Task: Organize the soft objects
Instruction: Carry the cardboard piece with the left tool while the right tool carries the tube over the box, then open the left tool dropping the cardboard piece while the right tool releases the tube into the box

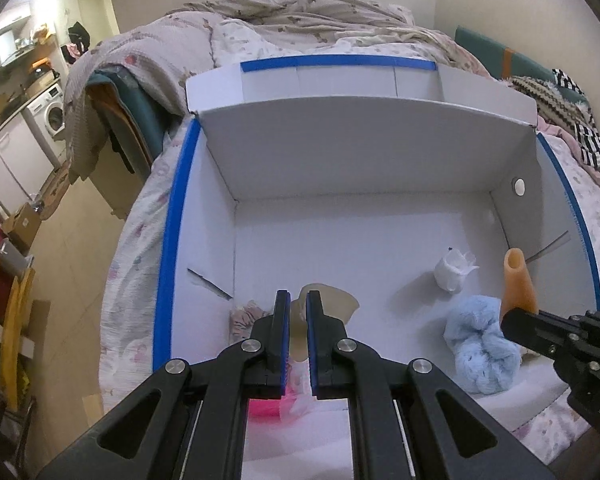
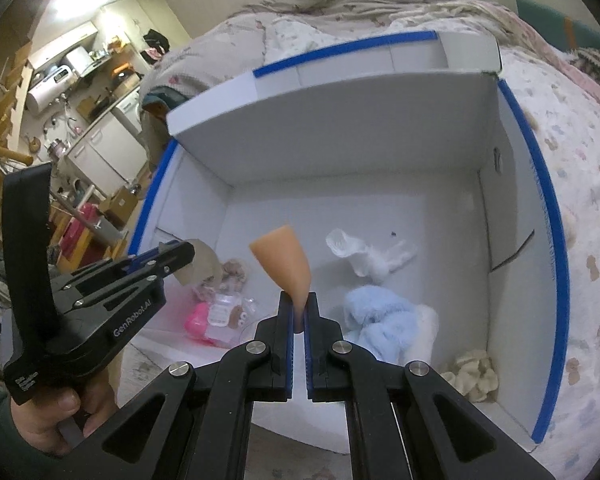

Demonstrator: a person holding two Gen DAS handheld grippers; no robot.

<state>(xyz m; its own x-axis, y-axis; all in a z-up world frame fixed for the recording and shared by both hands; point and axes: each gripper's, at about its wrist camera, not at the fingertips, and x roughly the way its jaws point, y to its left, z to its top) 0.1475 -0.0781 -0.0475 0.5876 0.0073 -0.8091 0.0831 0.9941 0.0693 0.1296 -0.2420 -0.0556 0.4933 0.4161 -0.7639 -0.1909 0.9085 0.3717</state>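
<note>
Left claw [image 1: 298, 300]: clamped on a thin beige piece [image 1: 332, 300], held above the near-left floor of the box, likely to set it down there.
Right claw [image 2: 299, 308]: pinched on the narrow end of the orange cone-shaped piece [image 2: 284, 264], wide end up and tilted left, over the box middle; judged mid-carry.
Box [image 1: 360, 160]: white, blue-edged, lying on the bed [image 2: 580, 160] as the collecting place, far flap raised.
Already inside: blue fluffy scrunchie [image 1: 480, 352] near right, white crumpled piece [image 1: 452, 272] farther in, pink item [image 2: 198, 320] and clear packet [image 2: 228, 312] near left, cream scrunchie [image 2: 472, 372] in the near-right corner.
Hard to tell: what the beige piece is; the claw arms hide the box's near edge.
</note>
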